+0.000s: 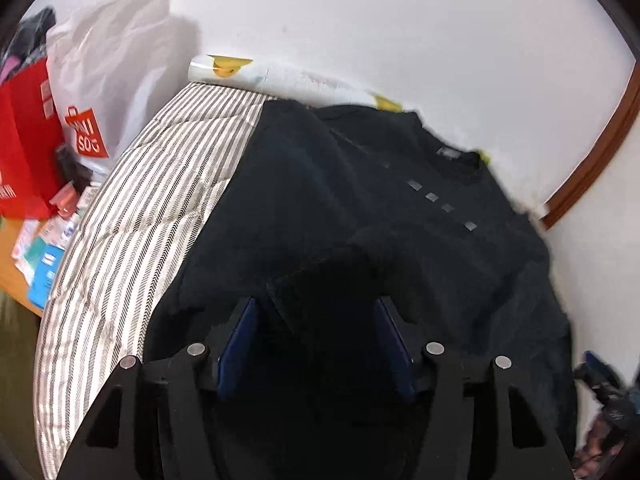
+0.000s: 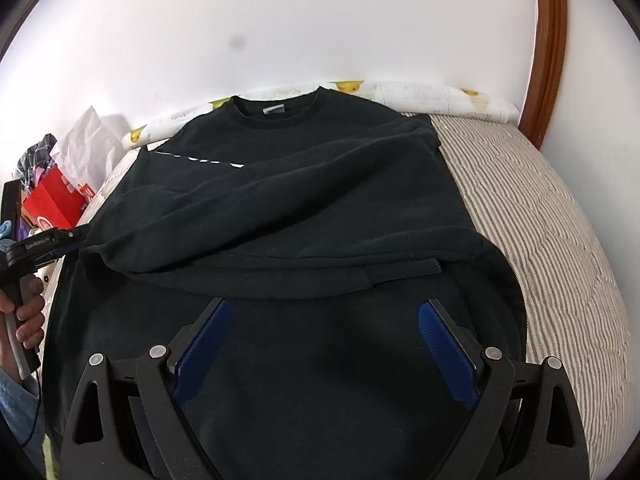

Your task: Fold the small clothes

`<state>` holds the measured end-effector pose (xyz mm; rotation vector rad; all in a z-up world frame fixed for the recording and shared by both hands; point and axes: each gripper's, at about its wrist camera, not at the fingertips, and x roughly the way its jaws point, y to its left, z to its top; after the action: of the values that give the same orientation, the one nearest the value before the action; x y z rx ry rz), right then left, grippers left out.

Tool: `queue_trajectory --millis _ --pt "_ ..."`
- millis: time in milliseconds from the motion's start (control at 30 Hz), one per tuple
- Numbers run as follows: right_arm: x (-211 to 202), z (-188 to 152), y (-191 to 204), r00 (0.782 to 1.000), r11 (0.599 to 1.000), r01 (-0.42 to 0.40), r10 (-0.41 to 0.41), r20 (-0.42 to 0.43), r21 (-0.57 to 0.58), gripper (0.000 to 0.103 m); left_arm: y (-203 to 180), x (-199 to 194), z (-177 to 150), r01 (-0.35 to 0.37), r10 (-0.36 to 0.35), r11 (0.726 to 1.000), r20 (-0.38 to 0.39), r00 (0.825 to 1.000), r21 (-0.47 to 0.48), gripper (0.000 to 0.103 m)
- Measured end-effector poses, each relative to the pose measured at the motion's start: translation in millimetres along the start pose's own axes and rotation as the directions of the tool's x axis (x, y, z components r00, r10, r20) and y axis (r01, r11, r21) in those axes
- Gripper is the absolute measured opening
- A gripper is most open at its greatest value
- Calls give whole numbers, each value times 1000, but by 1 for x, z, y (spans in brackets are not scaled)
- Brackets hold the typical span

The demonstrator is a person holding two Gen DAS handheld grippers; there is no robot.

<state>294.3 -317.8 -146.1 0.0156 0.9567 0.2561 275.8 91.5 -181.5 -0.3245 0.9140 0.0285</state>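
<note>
A black sweatshirt (image 2: 304, 200) lies on a striped bed (image 2: 540, 216), collar towards the wall, one sleeve folded across its front. My right gripper (image 2: 324, 308) is open and empty, just above the shirt's lower part. My left gripper (image 1: 314, 304) has its jaws apart, with a raised fold of the black sweatshirt (image 1: 360, 200) lying between the blue pads (image 1: 240, 340). In the right wrist view the left gripper (image 2: 76, 236) sits at the shirt's left edge, where the fabric is lifted.
A rolled white cloth with yellow prints (image 2: 420, 92) lies along the wall at the bed's head. A red box (image 1: 24, 140), a white shopping bag (image 1: 104, 80) and small packages (image 1: 48, 248) stand left of the bed. A brown wooden frame (image 2: 548, 48) is at the right.
</note>
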Motion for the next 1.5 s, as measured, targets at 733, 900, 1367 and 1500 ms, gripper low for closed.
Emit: queue_trajectory --millis 733,900,1367,1500 --pt "9 -5 -10 1000 1000 -8 9 -15 29 94 -15 -38 4 -92 73 991 179 981 96 8" --pt "10 -5 -9 1000 1000 -9 9 -17 30 94 -5 -33 21 -72 60 995 177 982 63 8" --pt "23 32 -40 984 989 147 -150 97 34 92 7 9 24 -159 156 986 47 987 54 9" --pt "46 32 -68 963 964 264 -266 43 42 87 8 7 18 -160 159 986 28 987 51 12"
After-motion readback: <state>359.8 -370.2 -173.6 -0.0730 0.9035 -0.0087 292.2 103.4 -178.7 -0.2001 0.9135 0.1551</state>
